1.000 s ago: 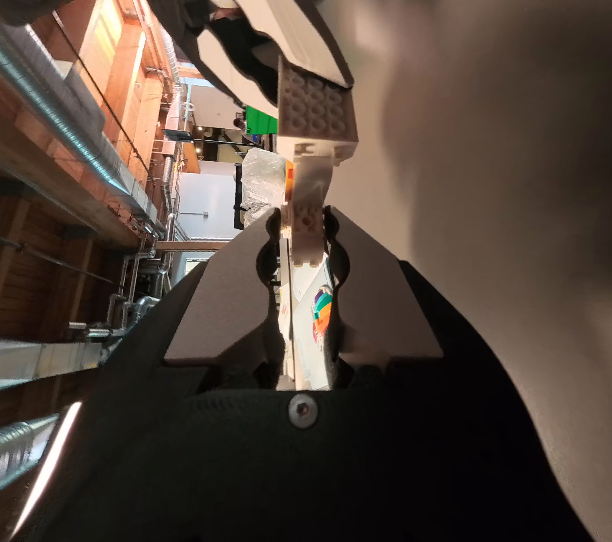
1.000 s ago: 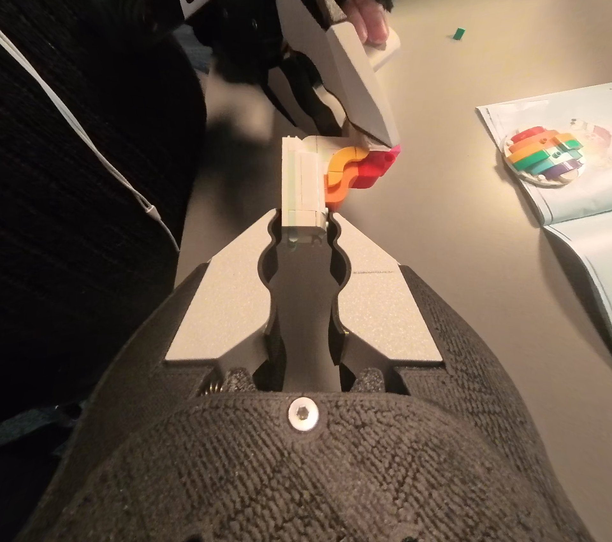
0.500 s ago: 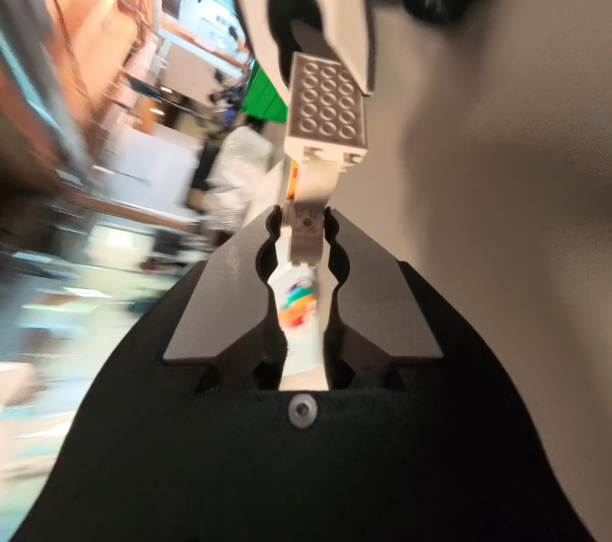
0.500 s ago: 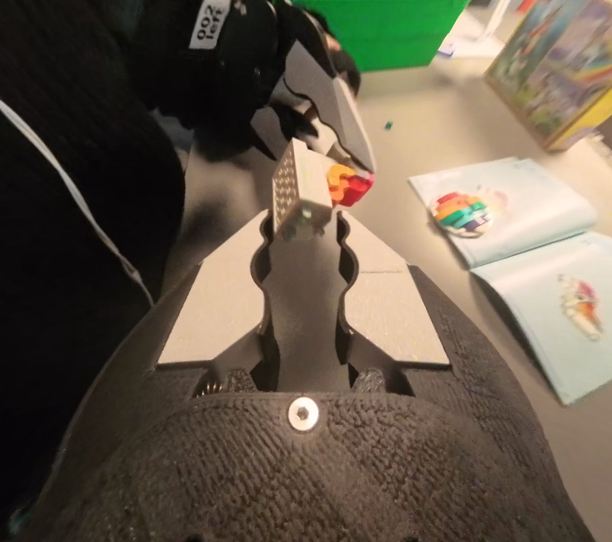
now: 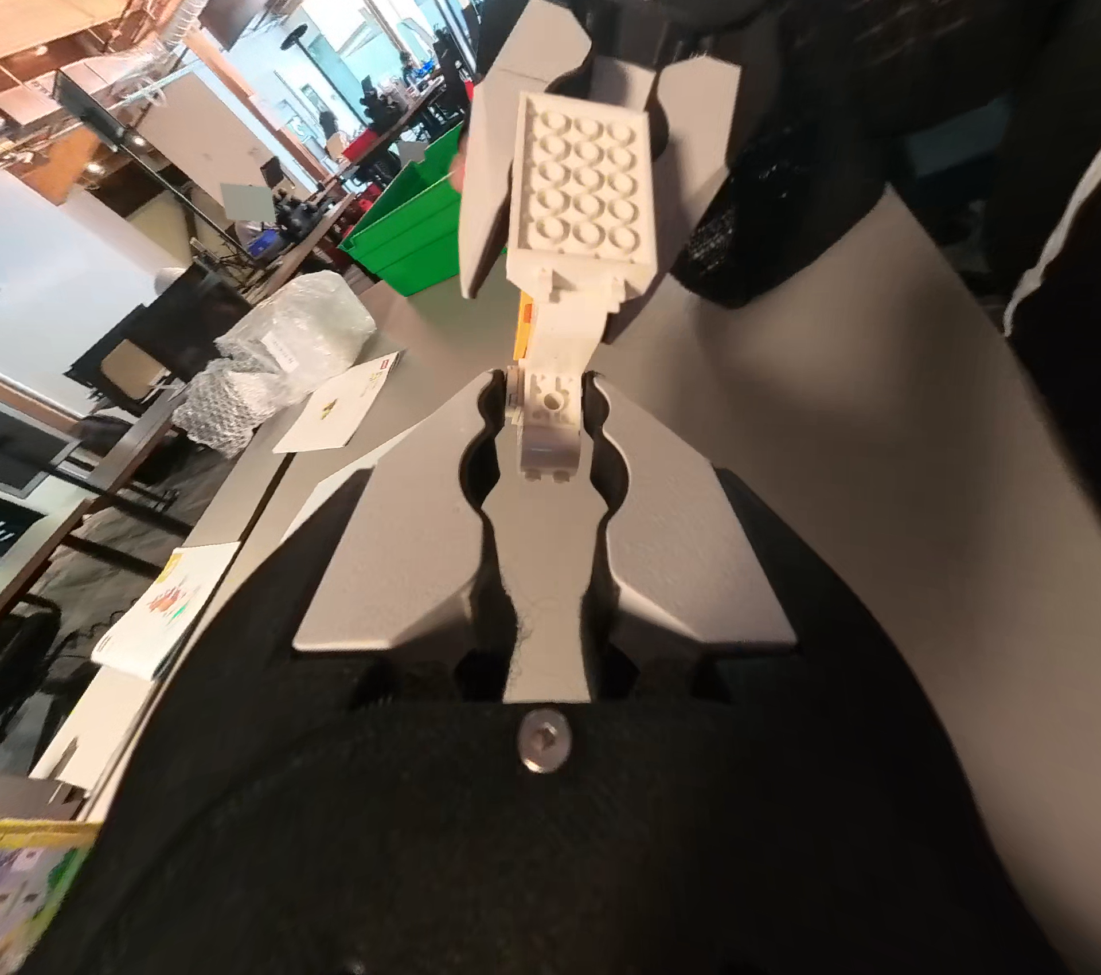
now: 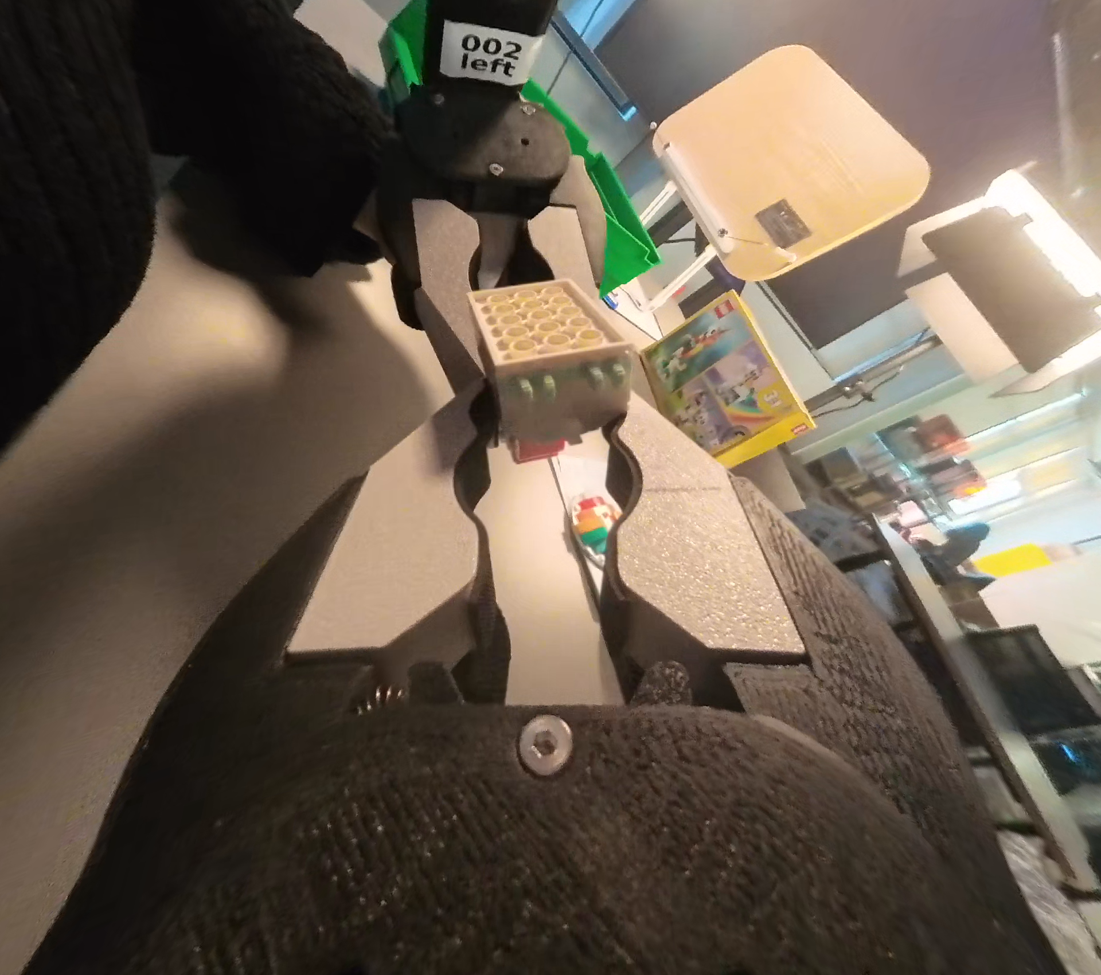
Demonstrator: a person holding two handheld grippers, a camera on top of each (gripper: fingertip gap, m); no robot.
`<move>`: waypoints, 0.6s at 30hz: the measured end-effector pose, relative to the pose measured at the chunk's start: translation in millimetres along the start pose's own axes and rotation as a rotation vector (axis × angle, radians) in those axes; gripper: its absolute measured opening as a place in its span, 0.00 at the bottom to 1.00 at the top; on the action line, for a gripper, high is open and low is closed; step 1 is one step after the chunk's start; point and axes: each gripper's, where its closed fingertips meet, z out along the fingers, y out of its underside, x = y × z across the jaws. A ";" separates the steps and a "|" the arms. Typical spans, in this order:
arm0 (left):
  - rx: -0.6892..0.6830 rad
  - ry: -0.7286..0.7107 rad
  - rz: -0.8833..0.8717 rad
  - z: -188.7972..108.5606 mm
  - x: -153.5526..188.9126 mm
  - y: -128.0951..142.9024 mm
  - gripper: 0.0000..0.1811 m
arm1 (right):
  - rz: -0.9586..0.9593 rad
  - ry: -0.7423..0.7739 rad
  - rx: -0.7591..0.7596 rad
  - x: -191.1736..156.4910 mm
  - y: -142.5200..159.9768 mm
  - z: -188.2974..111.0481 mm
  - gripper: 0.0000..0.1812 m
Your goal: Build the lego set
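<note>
The white lego assembly (image 5: 581, 208) sits at frame centre, aloft between your two tools. Your left gripper (image 5: 545, 398) is clenched on its narrow neck; your right gripper (image 6: 551, 413) is clenched on the studded block end. You appear mid-inspection or re-seating; next, judge alignment and press the joint squarely without twisting.

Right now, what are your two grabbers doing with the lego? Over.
Left gripper shut on white lego build. Right gripper shut on its other end. Build held above table; nothing in the way.
</note>
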 end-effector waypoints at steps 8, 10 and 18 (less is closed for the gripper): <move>-0.055 -0.031 0.112 0.1 1.2 4.7 0.13 | 0.188 -0.070 0.034 -6.2 6.6 0.5 0.11; -0.077 -0.046 0.143 0.8 1.3 6.6 0.13 | 0.218 -0.081 0.042 -7.3 7.9 0.8 0.11; -0.127 -0.065 0.142 6.0 -3.3 22.4 0.14 | -0.030 -0.004 0.011 -12.3 27.6 4.6 0.14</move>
